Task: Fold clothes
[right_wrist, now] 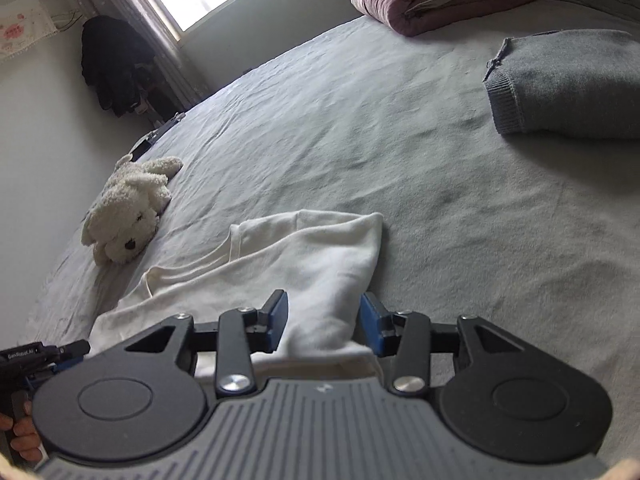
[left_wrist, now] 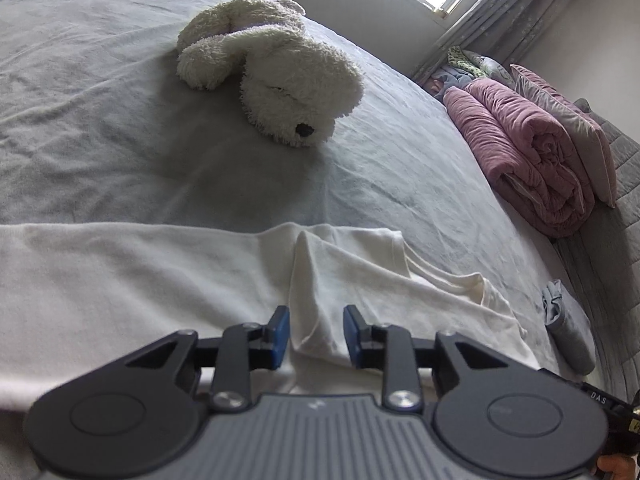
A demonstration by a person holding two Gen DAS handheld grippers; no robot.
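Observation:
A cream white garment (left_wrist: 160, 280) lies spread on the grey bed sheet (left_wrist: 120, 140); it also shows in the right wrist view (right_wrist: 304, 264). My left gripper (left_wrist: 316, 334) is open, its blue pads on either side of a raised fold of the garment. My right gripper (right_wrist: 323, 322) is open too, with a ridge of the same garment running between its pads. Neither gripper pinches the cloth. The left gripper's body (right_wrist: 44, 354) shows at the left edge of the right wrist view.
A white plush dog (left_wrist: 272, 72) lies on the sheet beyond the garment, seen too in the right wrist view (right_wrist: 128, 212). A folded grey knit (right_wrist: 568, 84) and a rolled pink quilt (left_wrist: 528, 148) lie at the bed's side. Dark clothes (right_wrist: 112, 68) hang by the window.

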